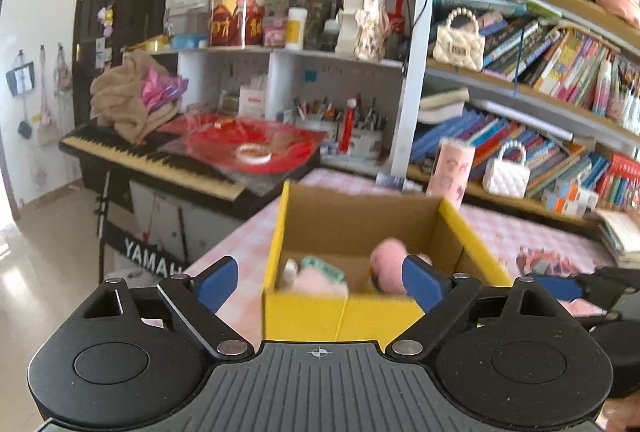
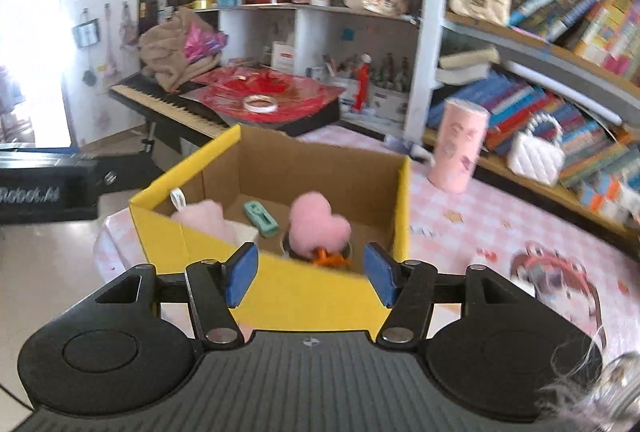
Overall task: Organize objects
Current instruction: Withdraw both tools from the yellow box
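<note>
A yellow cardboard box (image 1: 340,316) (image 2: 304,296) stands open on the pink checked table (image 2: 472,232). Inside lie a pink heart plush (image 2: 316,224) (image 1: 390,264) over a metal bowl with something orange, a teal gadget (image 2: 261,218) and a second pink plush (image 2: 202,218) (image 1: 316,278) with a white tag. My left gripper (image 1: 320,284) hovers open and empty just in front of the box's near wall. My right gripper (image 2: 311,276) is also open and empty, above the box's near edge. One of its fingers (image 1: 556,288) shows at the right of the left wrist view.
A pink tumbler (image 2: 460,147) and a white quilted bag (image 2: 534,155) stand behind the box by the bookshelf. A pink hair accessory (image 2: 556,268) lies on the table to the right. A keyboard (image 1: 152,155) with red wrapping sits off the table's left.
</note>
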`<state>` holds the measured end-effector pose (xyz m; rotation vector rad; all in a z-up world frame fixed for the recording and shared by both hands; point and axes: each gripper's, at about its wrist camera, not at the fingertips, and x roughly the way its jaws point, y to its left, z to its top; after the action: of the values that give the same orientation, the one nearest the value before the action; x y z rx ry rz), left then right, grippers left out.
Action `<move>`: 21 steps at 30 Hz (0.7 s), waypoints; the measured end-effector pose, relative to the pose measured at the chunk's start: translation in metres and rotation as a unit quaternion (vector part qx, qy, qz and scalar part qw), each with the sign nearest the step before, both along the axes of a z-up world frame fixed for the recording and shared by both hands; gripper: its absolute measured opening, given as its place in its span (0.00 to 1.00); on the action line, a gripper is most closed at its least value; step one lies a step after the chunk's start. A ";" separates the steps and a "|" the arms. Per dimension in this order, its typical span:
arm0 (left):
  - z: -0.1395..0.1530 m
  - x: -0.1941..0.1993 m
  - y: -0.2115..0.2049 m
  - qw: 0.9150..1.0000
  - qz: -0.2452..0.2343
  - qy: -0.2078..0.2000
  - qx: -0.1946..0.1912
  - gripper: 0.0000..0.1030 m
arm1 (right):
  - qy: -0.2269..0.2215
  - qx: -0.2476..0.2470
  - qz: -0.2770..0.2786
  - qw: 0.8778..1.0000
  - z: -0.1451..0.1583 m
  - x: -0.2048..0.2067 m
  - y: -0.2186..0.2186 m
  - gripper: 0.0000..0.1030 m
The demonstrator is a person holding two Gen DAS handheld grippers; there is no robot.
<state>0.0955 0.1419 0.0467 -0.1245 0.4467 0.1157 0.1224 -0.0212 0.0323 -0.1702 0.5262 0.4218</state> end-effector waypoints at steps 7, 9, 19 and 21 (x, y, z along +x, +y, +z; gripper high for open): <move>-0.026 -0.032 0.001 0.999 0.001 0.045 0.008 0.89 | 0.025 -0.006 -0.045 0.999 -0.022 -0.034 -0.012 0.60; -0.033 -0.039 -0.001 0.998 0.000 0.059 0.006 0.89 | 0.032 -0.005 -0.056 0.998 -0.027 -0.044 -0.016 0.61; -0.043 -0.069 -0.012 0.996 -0.025 0.082 0.010 0.89 | 0.042 -0.013 -0.070 0.997 -0.040 -0.083 -0.019 0.66; -0.045 -0.072 -0.014 0.996 -0.031 0.086 0.007 0.89 | 0.042 -0.016 -0.074 0.996 -0.041 -0.088 -0.020 0.70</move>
<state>0.0235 0.1281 0.0013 -0.0873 0.6214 0.0680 0.0341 -0.0416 -0.0082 -0.1427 0.6244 0.2766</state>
